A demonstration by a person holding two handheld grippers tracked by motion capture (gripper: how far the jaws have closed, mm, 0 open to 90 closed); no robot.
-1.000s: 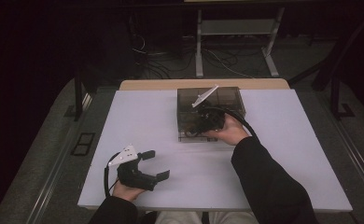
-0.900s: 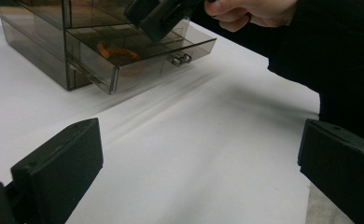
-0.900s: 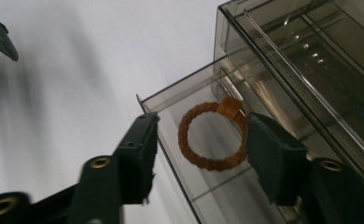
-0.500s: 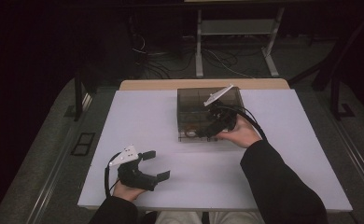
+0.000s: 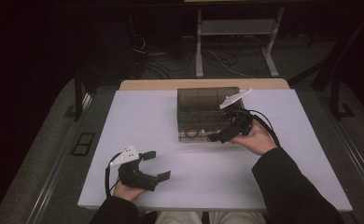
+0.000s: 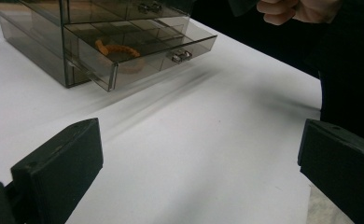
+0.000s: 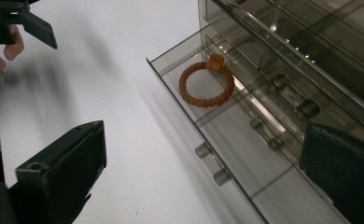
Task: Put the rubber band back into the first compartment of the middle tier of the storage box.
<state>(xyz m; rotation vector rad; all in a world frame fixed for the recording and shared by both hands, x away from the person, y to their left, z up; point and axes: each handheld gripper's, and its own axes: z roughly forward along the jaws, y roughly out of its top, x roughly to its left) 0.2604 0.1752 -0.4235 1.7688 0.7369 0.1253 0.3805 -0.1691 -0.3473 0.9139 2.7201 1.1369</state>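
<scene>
Right claw point(image 5: 216, 138) wide beside drawer point(image 7: 227, 140)

We see the drawer box point(image 6: 77, 42) cut off by the top edge of the left gripper view, and above it the hand point(image 6: 294, 10) is cropped too. Inside the box's open drawer point(image 7: 245, 140), whether the orange bracelet point(image 7: 206, 85) lies flat we cannot tell.

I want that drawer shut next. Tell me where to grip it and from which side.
Take the small metal knob on the front of the open drawer, coming straight at the front with the right gripper; the knob sticks out, while the smooth clear walls offer little hold.
</scene>
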